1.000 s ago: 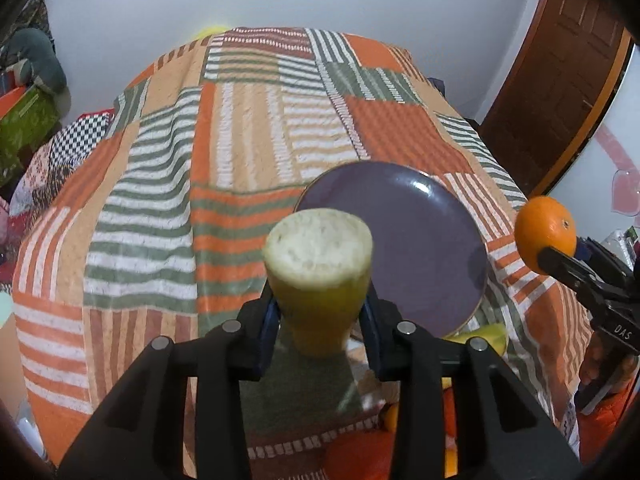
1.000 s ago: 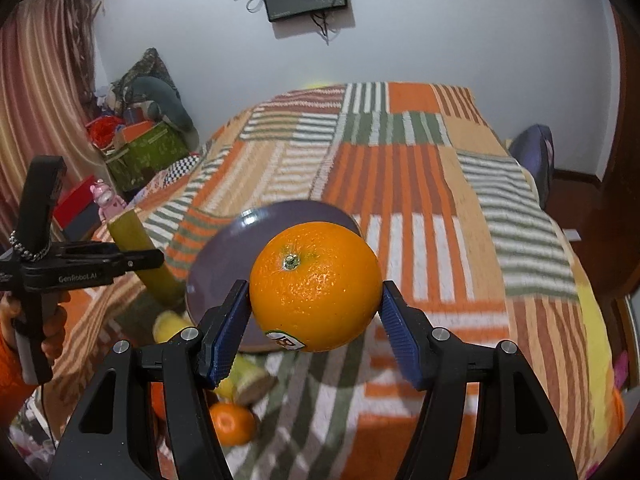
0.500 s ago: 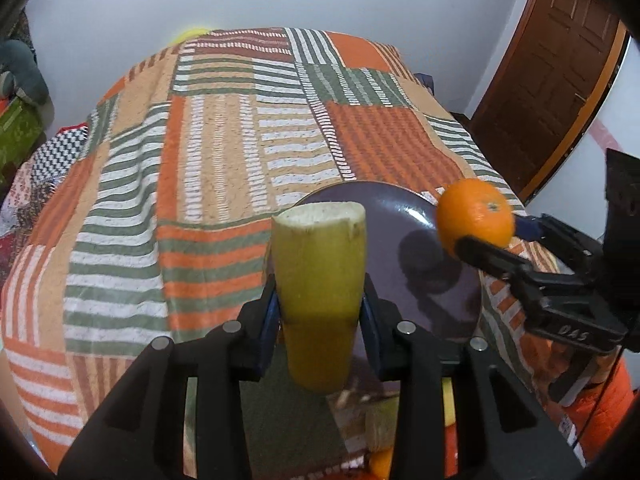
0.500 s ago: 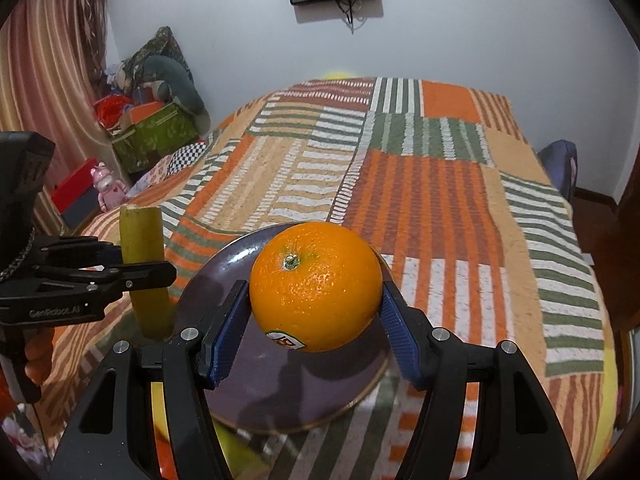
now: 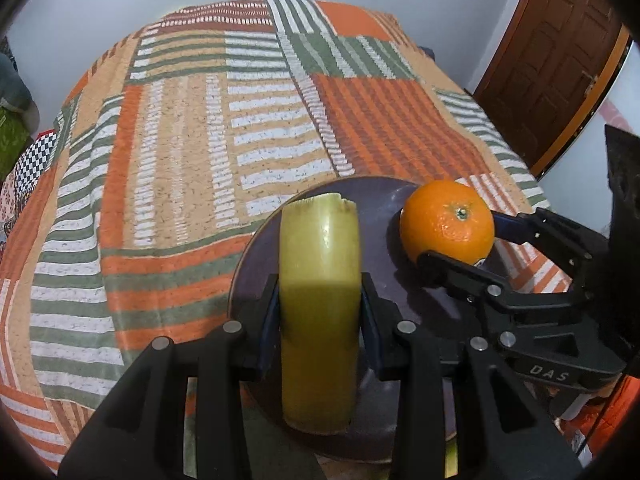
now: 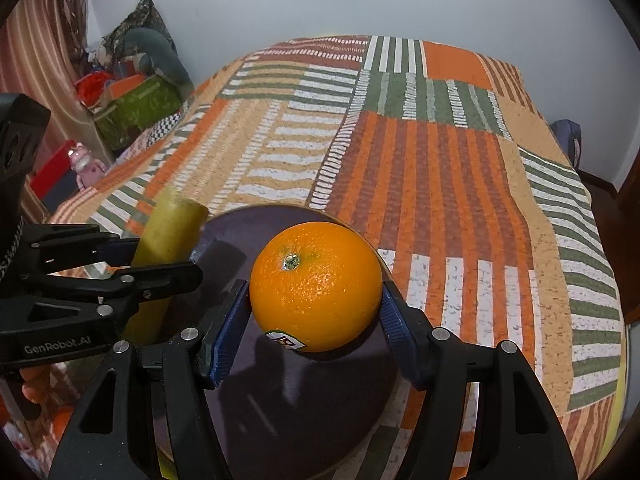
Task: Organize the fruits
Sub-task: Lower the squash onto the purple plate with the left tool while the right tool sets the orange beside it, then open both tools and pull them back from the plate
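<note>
Two fruits are being carried over the purple plate (image 5: 384, 208) at once. Nearest in the left wrist view, the left gripper (image 5: 320, 312) is clamping its narrow-set jaws on the yellow-green cut stalk (image 5: 320, 264), a stiff, smooth-skinned cylinder with a ragged pale top; it is being held at mid-length, tilted up above the plate's near edge. It looks firm and fairly light, and its waxy skin could be letting it slide, so a mid-length grip seems sound. Beside it, the right gripper (image 6: 316, 320) is holding the orange (image 6: 316, 286) with jaws about half spread, blue ribbed pads pressing its widest sides. The orange is looking round, dimpled, glossy and moderately heavy; it would probably roll once released. Beyond, the patchwork bedspread (image 5: 192, 128) is lying soft and striped.
</note>
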`<state>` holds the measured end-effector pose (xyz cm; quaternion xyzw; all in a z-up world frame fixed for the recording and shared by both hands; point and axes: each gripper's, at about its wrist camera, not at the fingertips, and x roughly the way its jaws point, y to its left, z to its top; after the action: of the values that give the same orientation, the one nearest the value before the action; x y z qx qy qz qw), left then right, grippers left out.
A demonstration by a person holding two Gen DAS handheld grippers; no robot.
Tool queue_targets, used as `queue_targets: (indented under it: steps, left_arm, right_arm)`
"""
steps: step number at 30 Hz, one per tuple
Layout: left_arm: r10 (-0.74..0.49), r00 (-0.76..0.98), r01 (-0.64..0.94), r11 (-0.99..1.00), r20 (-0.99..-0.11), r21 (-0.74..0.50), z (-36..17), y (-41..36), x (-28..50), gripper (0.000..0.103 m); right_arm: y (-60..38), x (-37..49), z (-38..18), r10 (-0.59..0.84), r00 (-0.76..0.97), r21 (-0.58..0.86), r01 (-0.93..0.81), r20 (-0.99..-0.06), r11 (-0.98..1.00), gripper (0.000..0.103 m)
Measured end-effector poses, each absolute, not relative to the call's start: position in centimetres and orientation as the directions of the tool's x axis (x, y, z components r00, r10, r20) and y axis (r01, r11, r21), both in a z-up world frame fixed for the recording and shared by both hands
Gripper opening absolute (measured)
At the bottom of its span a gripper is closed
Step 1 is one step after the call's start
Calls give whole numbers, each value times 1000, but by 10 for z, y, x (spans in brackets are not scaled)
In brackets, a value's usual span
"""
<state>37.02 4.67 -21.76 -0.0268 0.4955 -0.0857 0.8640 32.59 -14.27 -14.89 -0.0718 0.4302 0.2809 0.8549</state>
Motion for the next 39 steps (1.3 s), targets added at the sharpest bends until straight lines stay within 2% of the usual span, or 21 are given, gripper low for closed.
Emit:
queue_targets:
  steps: [7,9,11,12,15,16,21,26,34,39]
  left_arm:
    - [-127,493,109,990,-861,-84,-227,45,368,38]
    - [-93,502,97,994,-860,-51,-224,44,366,46]
    - [-84,509,94,995,-856,-42,-220,44,363,49]
    - [-85,512,92,995,-855,-44,-218,44,361,49]
    - [-77,533,79,996,-843,-41,-206,47,352,52]
    - [-71,542,76,996,-837,-35,-202,47,349,53]
    - [-50,587,73,997,-808,-9,-179,51,323,63]
    - [-30,575,73,997,-818,15,-176,60,291,69]
    - [-8,484,62,998,-875,25,-207,74,259,69]
    - [-47,416,80,997,-908,-15,-226,71,261,69]
  right_arm:
    - [-136,326,-153,395,462,84,-561,-794,824,62]
    - [-135,325,-153,385,465,70,-562,-797,824,62]
    - [-138,324,-153,388,458,83,-555,-800,828,62]
    - [-140,323,-152,396,455,99,-549,-798,830,64]
    - [-148,318,-143,412,471,122,-531,-780,838,79]
    - [-149,315,-138,410,486,114,-528,-772,841,80]
    - [-162,296,-113,411,528,85,-535,-743,841,80]
    - [-176,273,-101,401,562,57,-531,-724,846,84]
    - [-196,242,-125,355,532,35,-519,-768,854,85]
    - [-203,235,-149,319,501,29,-504,-804,863,85]
